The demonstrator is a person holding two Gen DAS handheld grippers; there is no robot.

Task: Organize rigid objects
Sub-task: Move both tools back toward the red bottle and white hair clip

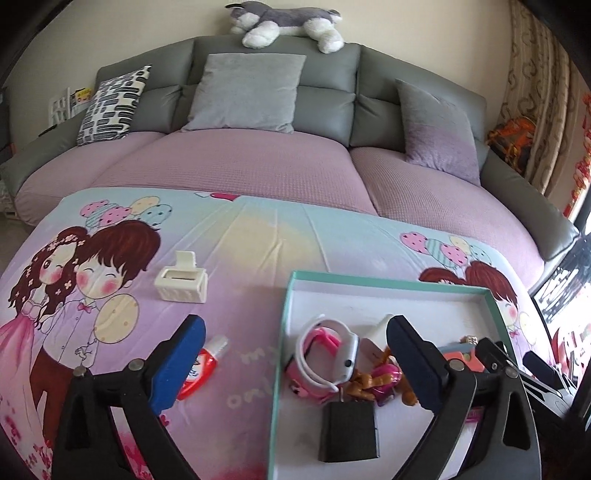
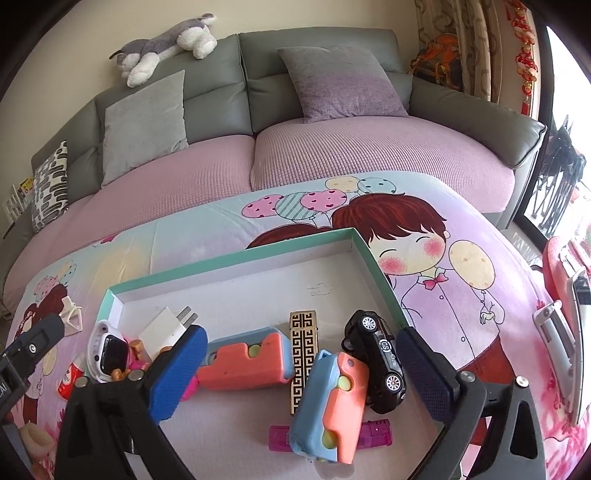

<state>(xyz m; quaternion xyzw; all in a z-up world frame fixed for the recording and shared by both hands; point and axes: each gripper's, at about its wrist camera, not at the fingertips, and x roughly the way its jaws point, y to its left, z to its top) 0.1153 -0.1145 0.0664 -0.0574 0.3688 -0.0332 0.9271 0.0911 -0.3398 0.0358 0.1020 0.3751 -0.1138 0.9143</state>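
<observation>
A shallow teal-rimmed box [image 2: 236,258] with a white floor rests on a tabletop covered by a cartoon-print cloth [image 1: 236,236], in front of a grey sofa [image 1: 258,74]; it serves as the landmark. The left claw [image 1: 295,365] stands wide apart with nothing between its blue pads: one pad hangs outside the box's left wall, above a small red-and-white tube [image 1: 201,363] lying on the cloth, the other hangs over the box interior. Inside the box, near its left wall, lie a white-and-pink watch [image 1: 328,347], a white plug adapter [image 2: 166,328], a black padlock [image 1: 349,430] and small brown and pink figures [image 1: 369,380]. The right claw [image 2: 301,373] is likewise spread wide and grips nothing; it hovers over the box's near right part, where two blue-and-orange toys [image 2: 245,360] [image 2: 332,402], a black toy car [image 2: 376,360], a gold-patterned black bar [image 2: 303,354] and a magenta piece [image 2: 280,437] lie close together, the car leaning against the nearer toy. Outside the box, to its left on the cloth, a white plastic holder [image 1: 181,282] stands upright, well apart from the box wall. A plush husky [image 1: 284,22] lies on the sofa's backrest beyond the box.
</observation>
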